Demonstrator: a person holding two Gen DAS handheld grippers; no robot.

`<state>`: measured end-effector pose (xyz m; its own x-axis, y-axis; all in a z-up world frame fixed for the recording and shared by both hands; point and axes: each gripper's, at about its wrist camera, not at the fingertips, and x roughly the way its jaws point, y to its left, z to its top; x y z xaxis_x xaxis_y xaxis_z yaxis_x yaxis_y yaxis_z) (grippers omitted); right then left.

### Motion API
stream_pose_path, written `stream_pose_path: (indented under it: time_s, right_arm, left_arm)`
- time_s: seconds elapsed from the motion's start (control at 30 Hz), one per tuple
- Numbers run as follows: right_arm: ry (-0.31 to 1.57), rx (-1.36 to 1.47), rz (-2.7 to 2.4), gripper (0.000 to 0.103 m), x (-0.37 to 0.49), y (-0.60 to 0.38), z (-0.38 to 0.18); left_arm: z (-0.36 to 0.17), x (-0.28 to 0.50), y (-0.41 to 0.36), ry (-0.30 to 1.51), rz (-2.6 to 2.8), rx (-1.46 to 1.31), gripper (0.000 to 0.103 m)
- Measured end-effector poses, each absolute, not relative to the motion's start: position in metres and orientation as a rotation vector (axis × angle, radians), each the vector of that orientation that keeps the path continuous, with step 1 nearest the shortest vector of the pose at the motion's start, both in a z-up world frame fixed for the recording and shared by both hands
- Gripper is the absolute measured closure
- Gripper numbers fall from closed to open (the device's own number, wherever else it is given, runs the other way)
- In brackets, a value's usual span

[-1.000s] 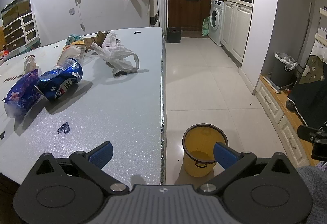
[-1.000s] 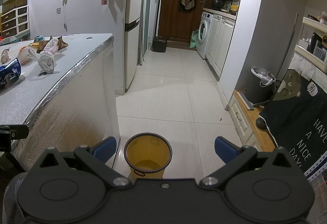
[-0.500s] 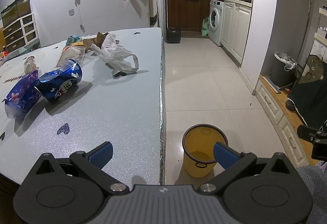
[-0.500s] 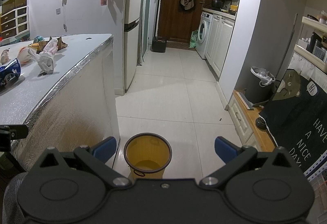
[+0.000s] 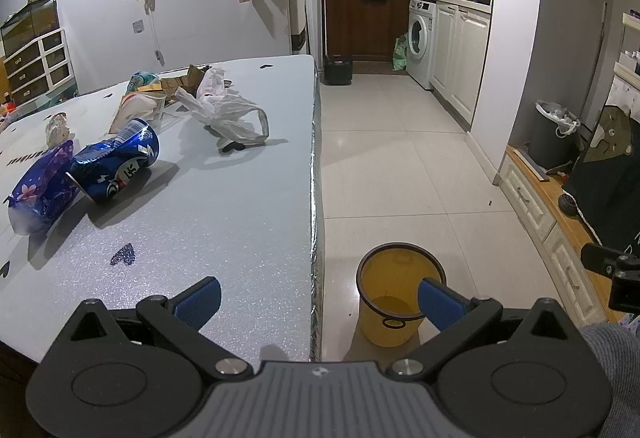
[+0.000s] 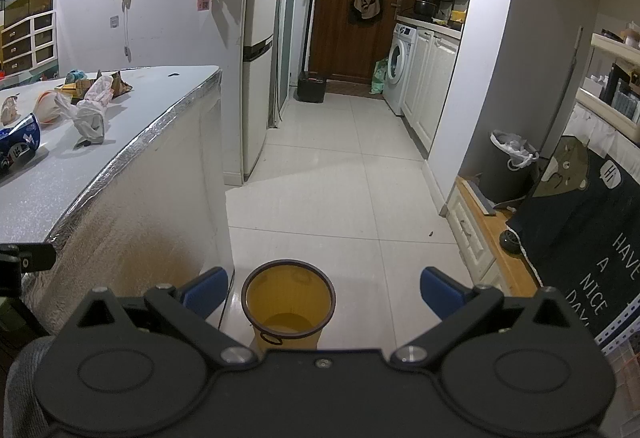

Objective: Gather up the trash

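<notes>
Trash lies on the grey table (image 5: 224,222): a crushed blue can (image 5: 116,166), a purple-blue wrapper (image 5: 38,190), a white plastic bag (image 5: 228,114), and brown paper scraps (image 5: 176,82) at the far end. A yellow bin (image 5: 396,294) stands on the floor beside the table's edge. My left gripper (image 5: 318,298) hovers open over the table's near corner, holding nothing. My right gripper (image 6: 322,292) is open above the yellow bin (image 6: 288,302), also holding nothing. In the right wrist view the can (image 6: 18,148) and the bag (image 6: 90,114) show on the table at left.
White tiled floor (image 6: 340,190) runs to a dark door (image 6: 352,2). A fridge (image 6: 258,50) stands past the table's end. White cabinets and a washing machine (image 6: 402,62) line the right side. A dark lined bin (image 6: 506,166) sits on a low wooden bench (image 5: 560,206).
</notes>
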<state>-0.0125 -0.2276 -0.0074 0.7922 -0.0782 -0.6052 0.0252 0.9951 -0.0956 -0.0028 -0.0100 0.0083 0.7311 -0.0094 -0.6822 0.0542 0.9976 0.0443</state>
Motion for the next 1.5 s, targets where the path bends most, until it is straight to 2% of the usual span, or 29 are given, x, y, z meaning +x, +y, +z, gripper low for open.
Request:
stream_pose_path:
  time_s: [0.57, 0.8, 1.5]
  right_arm:
    - [0.639, -0.085, -0.06, 0.0, -0.016, -0.235, 0.0]
    - [0.573, -0.081, -0.04, 0.0, -0.011, -0.233, 0.009]
    - [0.28, -0.078, 0.325, 0.0, 0.069, -0.159, 0.043]
  left_arm:
    - [0.011, -0.003, -0.01, 0.721, -0.039, 0.065, 0.0]
    - [0.022, 0.003, -0.002, 0.667, -0.026, 0.07, 0.0]
    - [0.06, 0.016, 0.121, 0.528, 0.216, -0.021, 0.0]
